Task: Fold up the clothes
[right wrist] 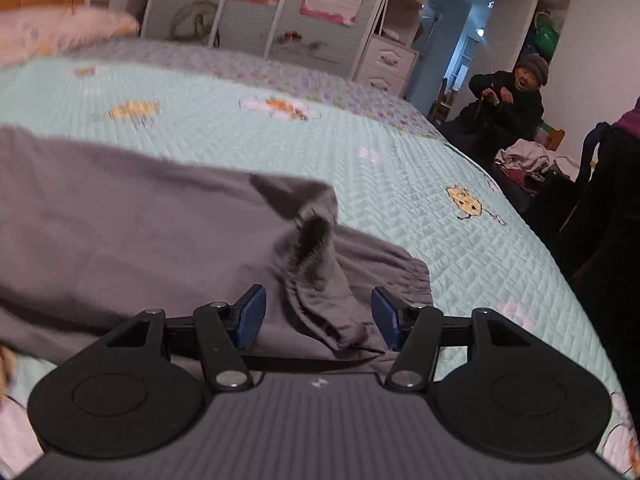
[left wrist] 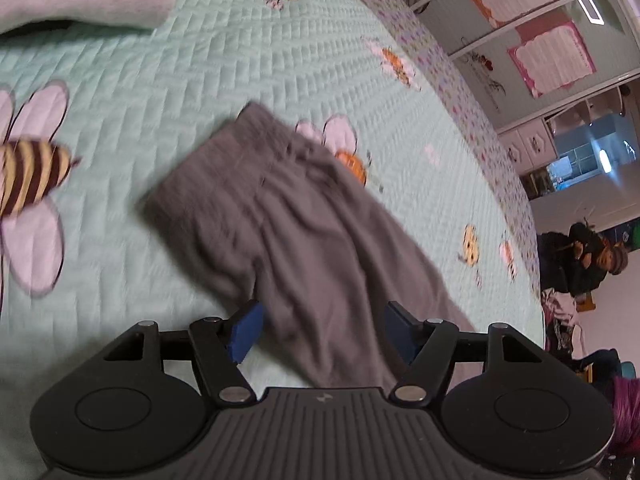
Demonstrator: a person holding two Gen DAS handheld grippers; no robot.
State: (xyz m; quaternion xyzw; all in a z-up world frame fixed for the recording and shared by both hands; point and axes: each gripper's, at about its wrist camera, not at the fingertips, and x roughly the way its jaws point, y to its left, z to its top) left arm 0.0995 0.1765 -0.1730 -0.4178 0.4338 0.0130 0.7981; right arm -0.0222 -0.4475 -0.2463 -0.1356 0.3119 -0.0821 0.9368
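Grey garment [left wrist: 304, 232] lies on the bed's mint quilted bedspread [left wrist: 192, 80], rumpled, one end folded over; bedspread printed with bees and flowers. Left gripper [left wrist: 322, 330]: jaws wide, blue pads apart, garment cloth below and between them, not pinched. Right gripper [right wrist: 318, 316]: jaws wide over the garment's gathered elastic edge [right wrist: 400, 272]; no pad pressing on cloth. Wardrobe doors [right wrist: 280, 12] behind the bed carry pink-bordered sheets of writing, too blurred to read. No brand text legible; a small pale mark sits on each gripper body. A seated person [right wrist: 508, 104] in dark clothes is beyond the bed
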